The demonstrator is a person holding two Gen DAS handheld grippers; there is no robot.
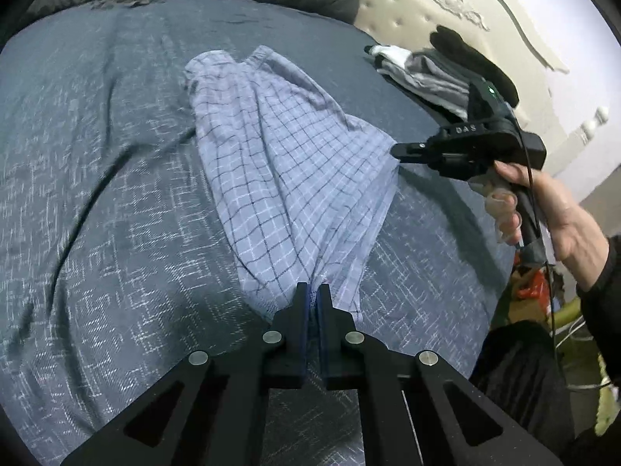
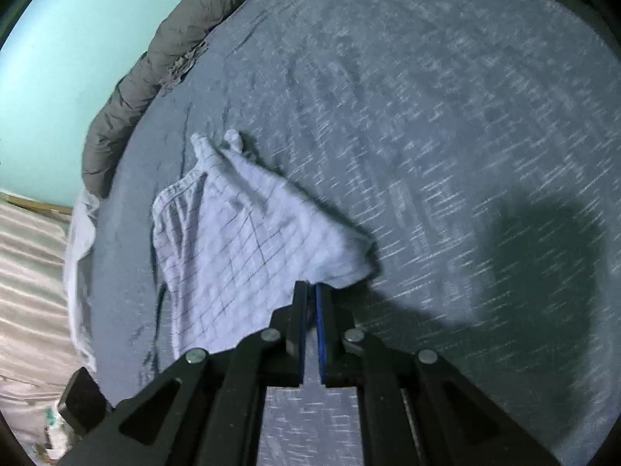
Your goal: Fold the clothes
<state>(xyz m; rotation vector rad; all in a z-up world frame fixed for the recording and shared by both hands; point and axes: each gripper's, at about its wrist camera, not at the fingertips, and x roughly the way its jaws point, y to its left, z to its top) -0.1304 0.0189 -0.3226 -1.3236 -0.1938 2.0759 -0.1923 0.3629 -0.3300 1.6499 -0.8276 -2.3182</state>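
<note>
Both hand-held grippers—left hand-held gripper (image 1: 313,291), right hand-held gripper (image 2: 311,287)—pinch checked shorts (image 1: 279,163) (on bed (image 1: 97,155)).

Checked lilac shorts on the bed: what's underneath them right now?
Only the dark grey patterned bedspread shows around the checked lilac shorts, pinched by the left gripper and right gripper. Anything beneath the cloth is hidden.

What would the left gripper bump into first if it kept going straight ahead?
The left gripper is already shut on the checked shorts, so it would push into their cloth first, then probably the grey bedspread.
</note>
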